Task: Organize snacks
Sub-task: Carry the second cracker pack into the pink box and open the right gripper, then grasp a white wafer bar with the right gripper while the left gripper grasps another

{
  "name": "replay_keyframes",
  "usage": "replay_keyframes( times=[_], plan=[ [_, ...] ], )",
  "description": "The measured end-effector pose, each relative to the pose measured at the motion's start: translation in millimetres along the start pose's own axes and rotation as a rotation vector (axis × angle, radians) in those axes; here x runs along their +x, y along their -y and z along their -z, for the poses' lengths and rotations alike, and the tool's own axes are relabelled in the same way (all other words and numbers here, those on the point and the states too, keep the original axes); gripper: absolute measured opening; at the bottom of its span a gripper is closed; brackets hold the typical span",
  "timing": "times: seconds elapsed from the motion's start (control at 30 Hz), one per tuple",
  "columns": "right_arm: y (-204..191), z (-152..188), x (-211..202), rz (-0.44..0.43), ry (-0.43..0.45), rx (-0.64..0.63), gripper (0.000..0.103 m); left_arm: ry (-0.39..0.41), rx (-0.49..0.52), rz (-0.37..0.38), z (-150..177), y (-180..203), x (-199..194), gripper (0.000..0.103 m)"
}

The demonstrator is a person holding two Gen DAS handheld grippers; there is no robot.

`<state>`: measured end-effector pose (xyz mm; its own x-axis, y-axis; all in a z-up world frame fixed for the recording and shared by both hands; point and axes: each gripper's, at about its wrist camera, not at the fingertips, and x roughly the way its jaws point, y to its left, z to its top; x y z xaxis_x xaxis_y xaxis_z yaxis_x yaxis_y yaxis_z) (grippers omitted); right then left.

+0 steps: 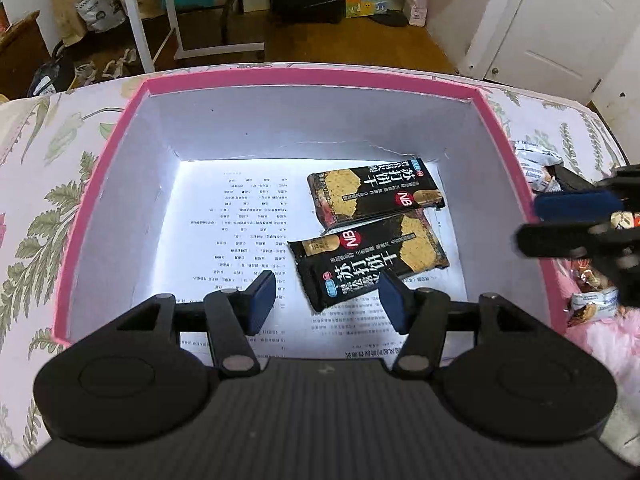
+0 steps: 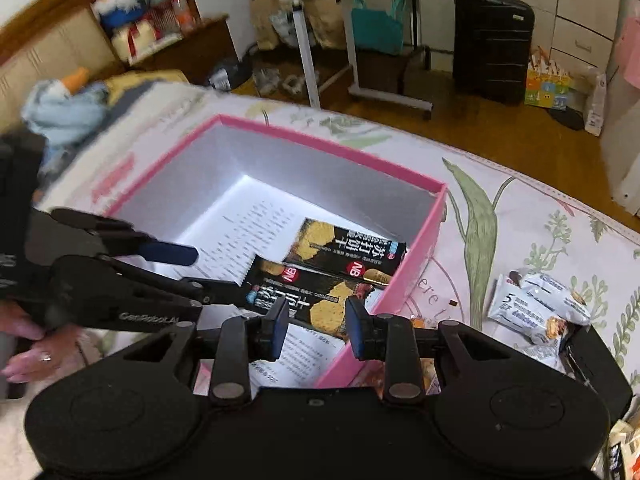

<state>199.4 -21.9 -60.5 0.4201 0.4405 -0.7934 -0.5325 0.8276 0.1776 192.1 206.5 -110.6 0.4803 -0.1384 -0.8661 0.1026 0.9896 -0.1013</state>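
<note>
A pink box with a white inside stands on the flowered bed cover; it also shows in the right wrist view. Two black cracker packs lie in it, one farther and one nearer, also seen from the right. My left gripper is open and empty above the box's near side, by the nearer pack. My right gripper is open and empty over the box's right wall. Each gripper shows in the other's view, the left gripper and the right gripper.
Several white and silver snack packs lie on the bed cover right of the box, also seen at the right edge of the left wrist view. A printed paper lines the box floor. A black suitcase stands on the floor beyond.
</note>
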Motion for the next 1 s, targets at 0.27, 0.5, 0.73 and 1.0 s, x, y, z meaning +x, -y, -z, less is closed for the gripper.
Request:
replay_keyframes(
  times=[0.27, 0.5, 0.73, 1.0],
  plan=[
    [25.4, 49.7, -72.7, -0.007, 0.054, 0.018, 0.039, 0.024, 0.098, 0.067, 6.0, 35.9, -58.0, 0.056],
    [57.1, 104.4, -114.4, 0.032, 0.070, 0.027, 0.040, 0.060, 0.187, 0.152, 2.0, 83.6, -93.0, 0.054],
    [79.4, 147.6, -103.8, 0.048, 0.019, -0.017, 0.042, 0.054, 0.337, 0.208, 1.8, 152.1, -77.6, 0.052],
    [78.0, 162.5, -64.3, 0.017, -0.020, -0.314, 0.049, 0.045, 0.571, 0.183, -18.9, 216.9, -19.6, 0.052]
  ],
)
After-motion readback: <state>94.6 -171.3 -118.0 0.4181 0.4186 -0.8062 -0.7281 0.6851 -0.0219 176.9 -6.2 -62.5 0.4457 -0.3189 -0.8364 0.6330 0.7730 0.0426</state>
